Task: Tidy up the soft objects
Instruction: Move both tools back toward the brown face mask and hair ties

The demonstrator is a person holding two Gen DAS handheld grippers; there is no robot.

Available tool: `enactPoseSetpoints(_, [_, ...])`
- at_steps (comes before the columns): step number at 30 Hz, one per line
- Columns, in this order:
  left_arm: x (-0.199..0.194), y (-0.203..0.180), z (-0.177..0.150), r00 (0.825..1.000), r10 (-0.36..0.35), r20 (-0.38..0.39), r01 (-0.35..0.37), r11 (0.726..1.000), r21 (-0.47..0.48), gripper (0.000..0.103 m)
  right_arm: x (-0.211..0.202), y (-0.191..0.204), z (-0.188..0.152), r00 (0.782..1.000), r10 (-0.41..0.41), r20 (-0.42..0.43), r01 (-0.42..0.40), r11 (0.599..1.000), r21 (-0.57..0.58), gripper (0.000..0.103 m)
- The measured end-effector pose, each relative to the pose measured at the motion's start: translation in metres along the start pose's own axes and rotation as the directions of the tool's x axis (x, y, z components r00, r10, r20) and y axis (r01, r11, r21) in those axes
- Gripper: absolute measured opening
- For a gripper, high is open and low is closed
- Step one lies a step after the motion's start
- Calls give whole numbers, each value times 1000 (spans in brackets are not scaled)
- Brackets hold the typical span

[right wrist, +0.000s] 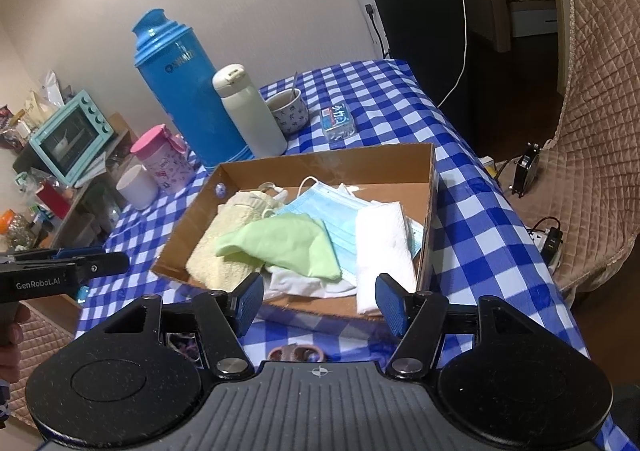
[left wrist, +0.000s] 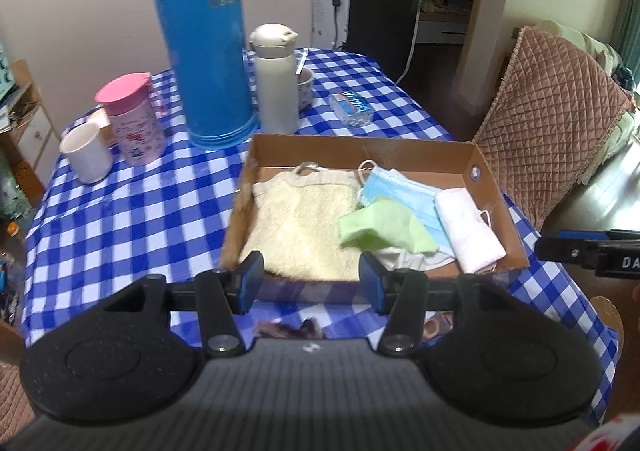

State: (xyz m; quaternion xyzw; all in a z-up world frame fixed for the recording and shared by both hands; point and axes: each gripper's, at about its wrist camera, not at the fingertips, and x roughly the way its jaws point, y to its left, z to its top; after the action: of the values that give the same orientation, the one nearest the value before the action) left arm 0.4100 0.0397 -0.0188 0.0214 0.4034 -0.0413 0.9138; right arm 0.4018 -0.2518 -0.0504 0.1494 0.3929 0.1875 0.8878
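A shallow cardboard box point(left wrist: 360, 149) point(right wrist: 320, 161) sits on the blue checked tablecloth. In it lie a cream towel point(left wrist: 304, 223) point(right wrist: 224, 239), a green cloth point(left wrist: 384, 229) point(right wrist: 280, 243), a blue face mask point(left wrist: 404, 191) point(right wrist: 332, 211), a folded white cloth point(left wrist: 468, 235) point(right wrist: 384, 247) and a white fabric piece point(right wrist: 304, 285) under the green cloth. My left gripper point(left wrist: 312, 283) is open and empty at the box's near edge. My right gripper point(right wrist: 318, 301) is open and empty at the near edge too.
Behind the box stand a tall blue thermos point(left wrist: 204, 51) point(right wrist: 184, 91), a white flask point(left wrist: 276, 83), a patterned cup with spoon point(right wrist: 290, 111), a small blue packet point(left wrist: 352, 107), a pink-lidded jug point(left wrist: 134, 119) and a white mug point(left wrist: 86, 157). A quilted chair point(left wrist: 552, 119) stands right.
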Motion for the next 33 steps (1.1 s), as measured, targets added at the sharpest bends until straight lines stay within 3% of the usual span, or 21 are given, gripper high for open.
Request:
enactPoseSetpoints(9, [-53,29,-34,998,60,23,-59,997,-54,50,-41,12,-14,999,7,51,-6,1000,-14,62])
enactPoseSetpoints(23, [-109,68,-102,989,145,-26,-147,976,-158,51,-60,35,-49,999,33,-16,-34,998,-52,62])
enactPoseSetpoints(33, [-117,72,-134,988,136,-69,-147,971,-190,51,-54,55,-76,997,25,-73,-33,993,-110,62])
